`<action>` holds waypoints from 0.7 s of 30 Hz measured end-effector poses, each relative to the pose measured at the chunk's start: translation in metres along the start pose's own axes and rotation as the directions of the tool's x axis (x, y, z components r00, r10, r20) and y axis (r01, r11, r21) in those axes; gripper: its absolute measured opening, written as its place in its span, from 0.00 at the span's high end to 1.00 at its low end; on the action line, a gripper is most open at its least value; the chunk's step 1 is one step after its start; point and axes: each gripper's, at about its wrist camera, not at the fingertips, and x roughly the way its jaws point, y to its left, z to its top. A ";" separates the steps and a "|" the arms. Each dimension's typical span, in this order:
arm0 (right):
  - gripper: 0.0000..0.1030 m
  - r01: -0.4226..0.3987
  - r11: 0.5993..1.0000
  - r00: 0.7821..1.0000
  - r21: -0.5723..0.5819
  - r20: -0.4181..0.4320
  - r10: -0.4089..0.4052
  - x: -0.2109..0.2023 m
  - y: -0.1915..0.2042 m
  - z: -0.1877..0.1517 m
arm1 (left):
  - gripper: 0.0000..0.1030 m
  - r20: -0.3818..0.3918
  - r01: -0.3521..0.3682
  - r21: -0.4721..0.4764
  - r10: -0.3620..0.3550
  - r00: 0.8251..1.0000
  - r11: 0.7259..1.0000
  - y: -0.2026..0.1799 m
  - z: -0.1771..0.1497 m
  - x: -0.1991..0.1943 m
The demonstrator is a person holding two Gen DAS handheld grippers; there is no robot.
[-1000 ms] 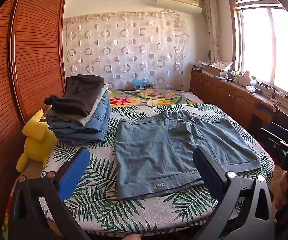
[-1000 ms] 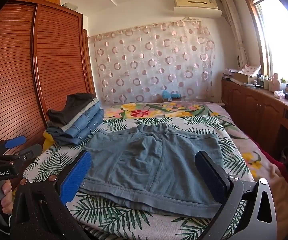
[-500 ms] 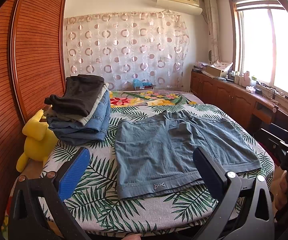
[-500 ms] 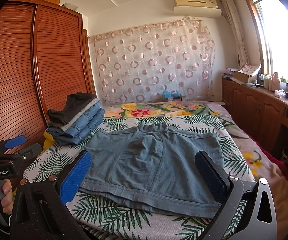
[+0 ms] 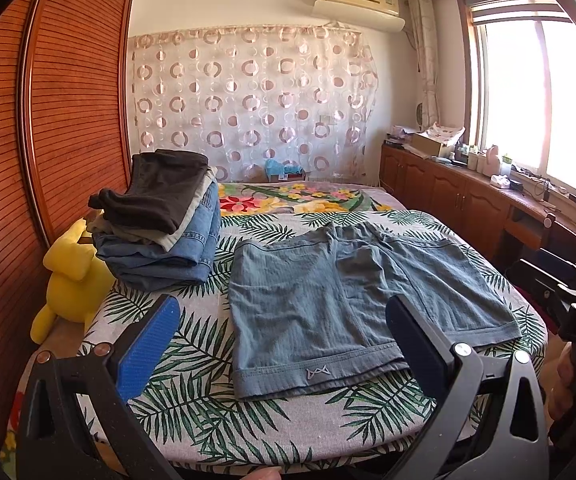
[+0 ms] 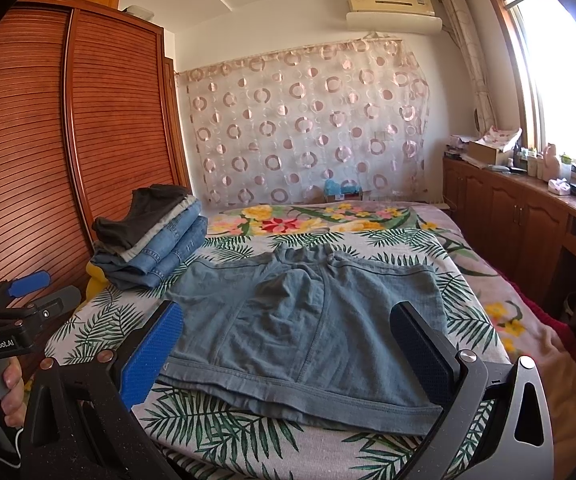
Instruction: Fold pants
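One pair of shorts point(image 5: 352, 304) lies flat, waistband nearest.

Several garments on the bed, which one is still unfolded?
The grey-blue shorts, spread flat alone on the leaf-print cover nearest both open grippers. The other garments, dark and denim, are folded in the stack on the bed's left side by the wardrobe.

We hold the left gripper point(image 5: 282, 334) and right gripper point(image 6: 286, 338) low in frame, jaws spread wide, empty.
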 end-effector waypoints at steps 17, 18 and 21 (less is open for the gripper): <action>0.00 -0.001 1.000 1.000 0.000 0.000 0.001 -0.002 -0.001 0.000 | 0.00 0.010 0.002 -0.003 -0.002 1.000 1.000 0.000 0.000 -0.005; 0.00 -0.001 1.000 1.000 0.000 -0.001 0.001 -0.001 -0.001 0.000 | 0.00 0.010 0.003 -0.003 -0.003 1.000 1.000 -0.001 0.001 -0.005; 0.00 0.000 1.000 1.000 0.001 0.000 0.000 -0.002 0.000 0.000 | 0.00 0.011 0.002 -0.004 -0.002 1.000 1.000 0.000 0.001 -0.005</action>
